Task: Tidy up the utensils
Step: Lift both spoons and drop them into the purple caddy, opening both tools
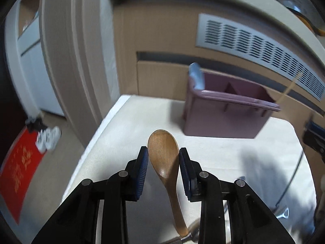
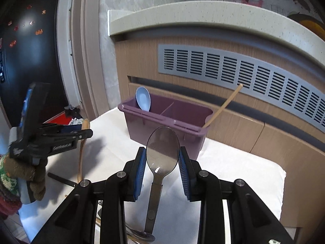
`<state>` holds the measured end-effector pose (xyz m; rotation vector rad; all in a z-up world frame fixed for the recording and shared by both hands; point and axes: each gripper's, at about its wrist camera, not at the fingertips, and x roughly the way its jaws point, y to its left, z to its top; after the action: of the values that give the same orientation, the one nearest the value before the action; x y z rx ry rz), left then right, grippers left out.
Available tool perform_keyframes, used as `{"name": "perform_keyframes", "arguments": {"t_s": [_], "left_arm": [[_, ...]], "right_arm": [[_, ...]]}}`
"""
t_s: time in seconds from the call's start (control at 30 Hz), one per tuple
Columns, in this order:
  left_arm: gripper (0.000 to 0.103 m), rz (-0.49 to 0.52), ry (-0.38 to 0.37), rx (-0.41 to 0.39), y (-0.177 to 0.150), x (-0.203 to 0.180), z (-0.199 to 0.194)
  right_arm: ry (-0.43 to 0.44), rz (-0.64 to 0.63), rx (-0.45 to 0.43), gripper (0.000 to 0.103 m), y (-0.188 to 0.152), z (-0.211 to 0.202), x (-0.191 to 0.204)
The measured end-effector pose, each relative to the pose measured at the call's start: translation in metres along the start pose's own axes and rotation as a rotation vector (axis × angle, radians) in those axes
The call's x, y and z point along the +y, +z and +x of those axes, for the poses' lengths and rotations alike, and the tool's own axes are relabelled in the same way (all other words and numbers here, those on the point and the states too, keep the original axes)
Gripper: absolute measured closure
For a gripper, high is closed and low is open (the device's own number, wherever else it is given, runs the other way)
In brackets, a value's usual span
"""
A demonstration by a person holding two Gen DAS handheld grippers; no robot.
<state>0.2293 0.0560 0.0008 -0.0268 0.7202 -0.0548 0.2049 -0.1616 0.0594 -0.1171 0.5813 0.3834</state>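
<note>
Nearest, the left claw [image 1: 163, 156] is pinched partway closed on the bowl of a wooden spoon [image 1: 163, 150], handle trailing toward six o'clock, while the right claw [image 2: 162, 156] likewise clamps the bowl of a metal spoon [image 2: 162, 146] above the white-covered counter [image 2: 233, 172]. Beyond, at twelve o'clock, stands the purple utensil bin [image 2: 166, 126], a blue spoon [image 2: 143, 98] in its eleven-o'clock compartment and a chopstick [image 2: 223, 105] leaning out at two o'clock.
</note>
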Motion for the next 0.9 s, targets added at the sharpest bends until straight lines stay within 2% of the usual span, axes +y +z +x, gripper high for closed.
{"name": "perform_keyframes", "arguments": {"t_s": [0.4,0.7,0.9], "left_arm": [[0.072,-0.040,-0.077,-0.050,0.008,0.007,-0.027],[0.072,-0.031,-0.088,-0.082,0.013,0.003,-0.042],[0.072,-0.016,-0.107,-0.152,0.027,-0.006,-0.070]], "right_arm": [[0.012,0.015,-0.021,0.074,0.003,-0.005,0.004],[0.010,0.015,-0.042,0.074,0.003,-0.012,0.005],[0.006,0.028,-0.076,0.074,0.008,-0.023,0.001]]}}
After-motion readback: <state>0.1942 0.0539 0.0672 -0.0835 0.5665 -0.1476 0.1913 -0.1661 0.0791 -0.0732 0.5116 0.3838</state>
